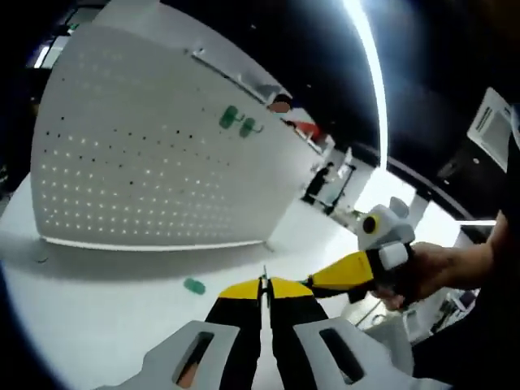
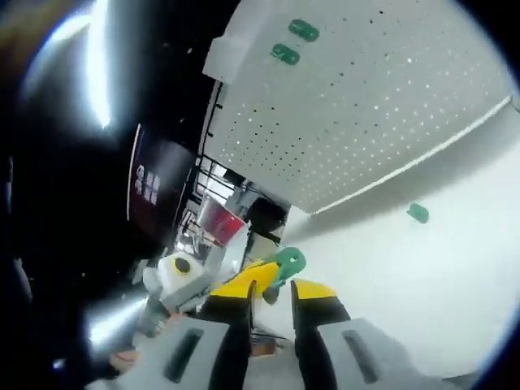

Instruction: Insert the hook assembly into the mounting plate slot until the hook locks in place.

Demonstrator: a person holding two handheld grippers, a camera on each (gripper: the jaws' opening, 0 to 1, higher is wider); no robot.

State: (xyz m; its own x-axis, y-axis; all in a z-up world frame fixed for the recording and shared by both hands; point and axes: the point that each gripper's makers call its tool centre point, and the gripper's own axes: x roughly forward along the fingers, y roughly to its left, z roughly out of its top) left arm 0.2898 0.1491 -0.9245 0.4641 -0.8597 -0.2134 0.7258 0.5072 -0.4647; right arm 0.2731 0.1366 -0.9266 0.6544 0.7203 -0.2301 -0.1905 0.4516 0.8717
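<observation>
A white pegboard mounting plate [image 1: 154, 162] [image 2: 382, 106] stands on the table with two green hooks [image 1: 237, 120] [image 2: 293, 42] on it. A loose green hook [image 1: 193, 285] [image 2: 418, 213] lies on the table in front of it. Another green hook [image 2: 288, 262] sits at the tips of my right gripper [image 2: 281, 286], whose jaws close on its stem above the table. My left gripper [image 1: 262, 284] has its yellow-tipped jaws pressed together, with only a thin sliver showing between them. The right gripper [image 1: 349, 272] reaches in from the right and its tip meets the left one's. The left gripper [image 2: 219, 284] comes in from the left.
A person's hand [image 1: 426, 272] holds the right gripper. The white table [image 1: 97, 317] [image 2: 439, 292] spreads in front of the pegboard. Behind are a dark room with a ceiling light strip [image 1: 370, 73], shelving [image 2: 219, 215] and a standing person [image 1: 315, 183].
</observation>
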